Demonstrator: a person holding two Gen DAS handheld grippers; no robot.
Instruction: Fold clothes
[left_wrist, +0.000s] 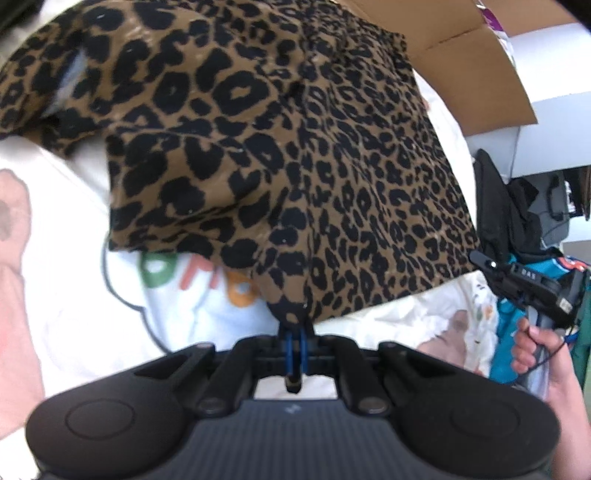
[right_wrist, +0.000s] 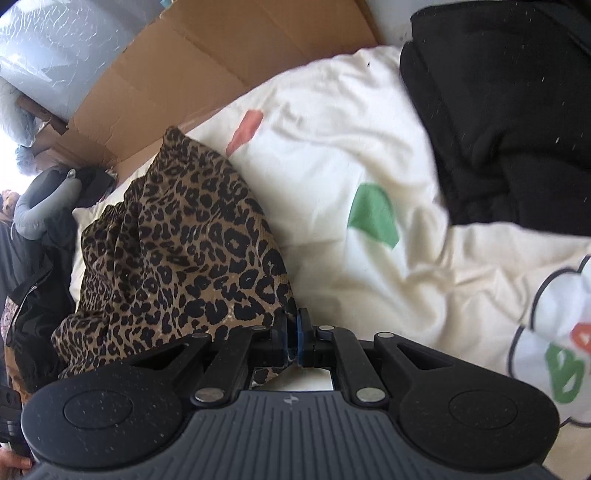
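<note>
I judge the leopard-print garment (left_wrist: 280, 147) light, thin and limp: it drapes and sags over the white printed duvet (right_wrist: 332, 155), so I hold it by corners at the hem. My left gripper (left_wrist: 297, 326) is clamped on one bunched corner; my right gripper (right_wrist: 293, 325) is pinched shut on another edge. A flattened cardboard box (right_wrist: 207, 62) lies behind the bed, and a black garment (right_wrist: 498, 110) lies on the duvet.
</note>
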